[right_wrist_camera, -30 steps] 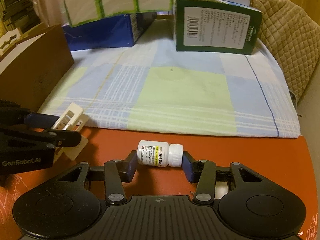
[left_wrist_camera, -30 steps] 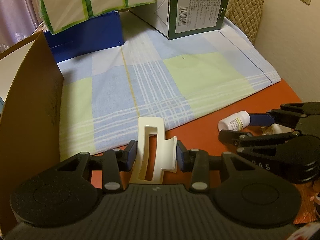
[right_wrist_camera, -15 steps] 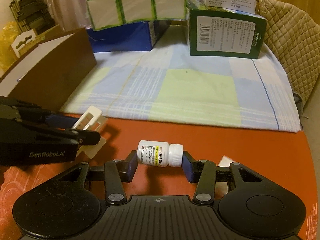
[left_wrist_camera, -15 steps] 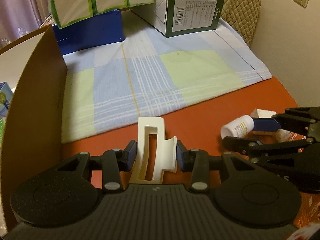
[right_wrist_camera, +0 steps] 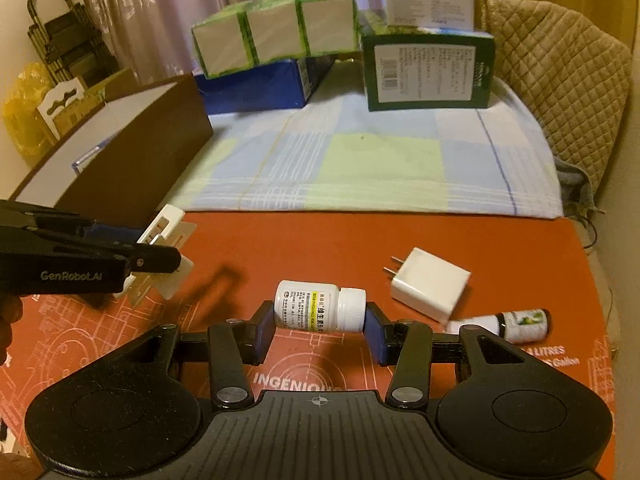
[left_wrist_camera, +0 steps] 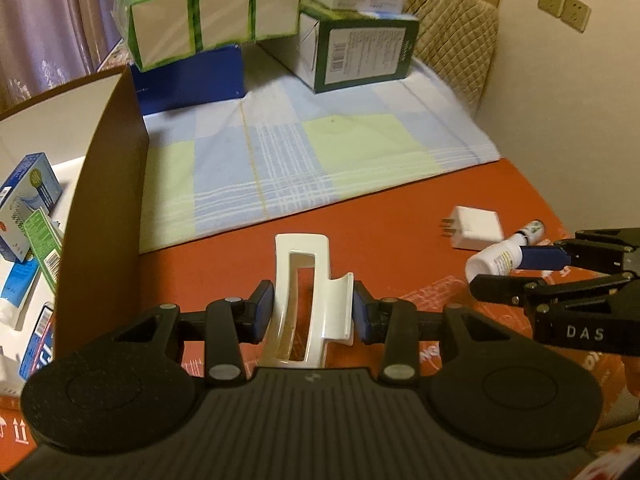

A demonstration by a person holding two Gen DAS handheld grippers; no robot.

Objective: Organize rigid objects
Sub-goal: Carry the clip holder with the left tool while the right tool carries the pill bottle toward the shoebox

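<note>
My left gripper is shut on a cream plastic hair claw clip, held upright between the blue pads above the orange-red tabletop. My right gripper is shut on a small white pill bottle, which lies sideways with its cap to the right. In the left wrist view the right gripper and its bottle show at the right edge. In the right wrist view the left gripper and the clip show at the left.
A white charger plug and a small dark-capped dropper bottle lie on the tabletop to the right. A brown box with several cartons inside stands at the left. Behind lies a checked cloth with stacked boxes.
Both grippers have risen and drawn back from the cloth, each keeping its hold. The charger plug, the dropper bottle and the inside of the brown box have come into view.
</note>
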